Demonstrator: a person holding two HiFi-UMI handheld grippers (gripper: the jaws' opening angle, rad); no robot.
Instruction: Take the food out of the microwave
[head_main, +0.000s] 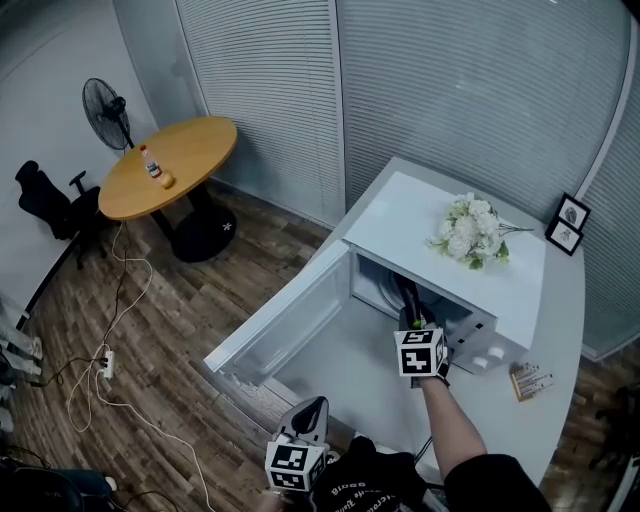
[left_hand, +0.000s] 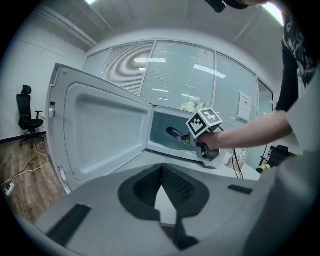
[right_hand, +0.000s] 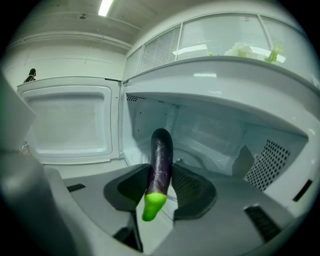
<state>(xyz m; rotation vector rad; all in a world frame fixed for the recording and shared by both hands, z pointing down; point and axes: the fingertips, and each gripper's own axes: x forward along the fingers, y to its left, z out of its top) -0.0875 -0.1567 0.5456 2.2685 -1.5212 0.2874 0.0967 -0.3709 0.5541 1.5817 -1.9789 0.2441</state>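
Observation:
The white microwave (head_main: 400, 215) stands on the counter with its door (head_main: 290, 320) swung wide open to the left. A dark purple eggplant (right_hand: 160, 160) with a bright green stem end is clamped between the pads of my right gripper (right_hand: 161, 172). The eggplant's tip points into the cavity and the stem end points back toward the camera. In the head view my right gripper (head_main: 410, 315) is at the cavity mouth, and the eggplant (head_main: 408, 298) is just inside. My left gripper (head_main: 312, 405) hangs low in front of the door; its jaws meet at the tips with nothing between them (left_hand: 161, 167).
White flowers (head_main: 470, 232) lie on the microwave's top, and two small picture frames (head_main: 567, 222) stand on the counter behind it. A small box (head_main: 530, 380) is on the counter to the right. A round wooden table (head_main: 168, 165), a fan (head_main: 108, 105), a chair (head_main: 45, 200) and floor cables are far left.

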